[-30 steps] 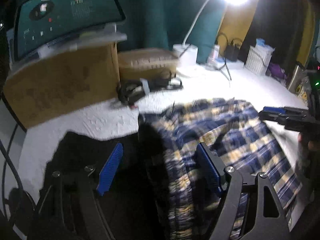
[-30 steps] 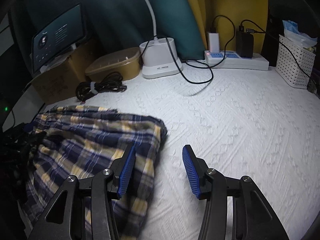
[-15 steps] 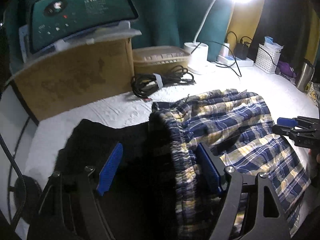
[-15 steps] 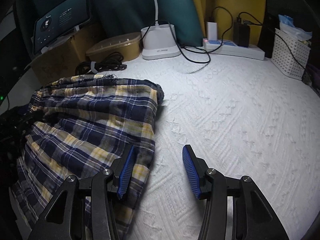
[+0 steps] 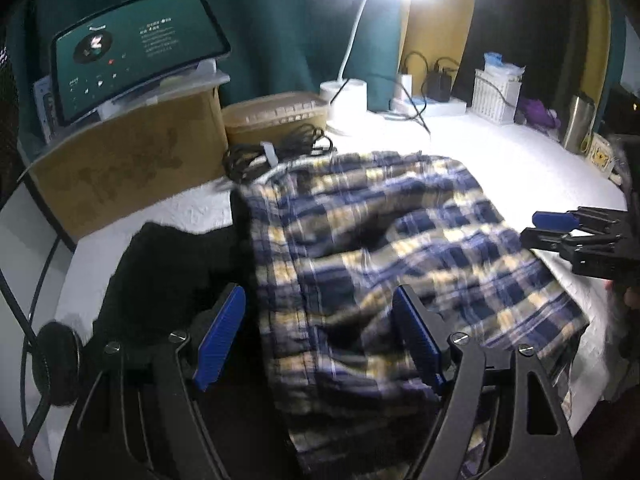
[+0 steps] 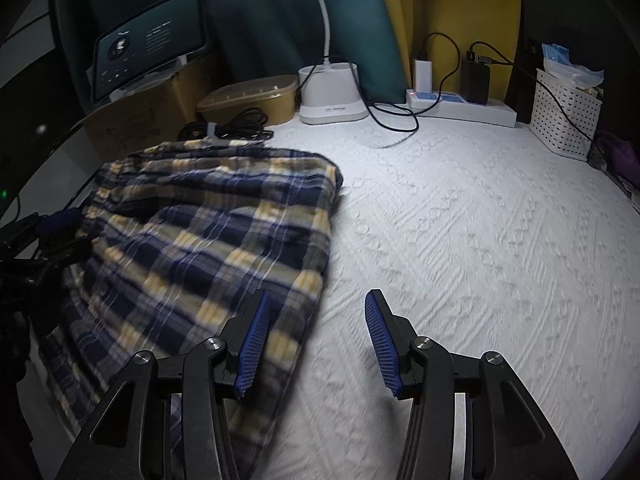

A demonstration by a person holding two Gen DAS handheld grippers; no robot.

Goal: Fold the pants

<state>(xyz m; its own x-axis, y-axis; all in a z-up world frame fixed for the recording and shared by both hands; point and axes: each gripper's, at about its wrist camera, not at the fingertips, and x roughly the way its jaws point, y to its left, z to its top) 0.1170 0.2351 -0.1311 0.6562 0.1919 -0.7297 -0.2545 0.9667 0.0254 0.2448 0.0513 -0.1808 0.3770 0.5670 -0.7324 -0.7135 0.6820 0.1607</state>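
Note:
Blue, yellow and white plaid pants (image 5: 384, 248) lie folded and rumpled on the white textured cloth; they also show in the right wrist view (image 6: 208, 232). My left gripper (image 5: 320, 340) is open, its jaws standing over the pants' near waistband end, holding nothing. My right gripper (image 6: 316, 340) is open and empty, its left finger (image 6: 252, 332) over the pants' right edge, the other over bare cloth. The right gripper also shows at the right of the left wrist view (image 5: 568, 228), beside the pants.
A cardboard box (image 5: 128, 172) with a tablet (image 5: 136, 64) stands at the back left, next to a tan container (image 6: 248, 98) and coiled black cables (image 6: 228, 128). A lamp base (image 6: 332, 92), power strip (image 6: 460, 106), white basket (image 6: 564, 116) and steel flask (image 5: 578, 124) line the back.
Both grippers have pulled back from the pants while staying open. The pants now lie flatter and closer to the back cables.

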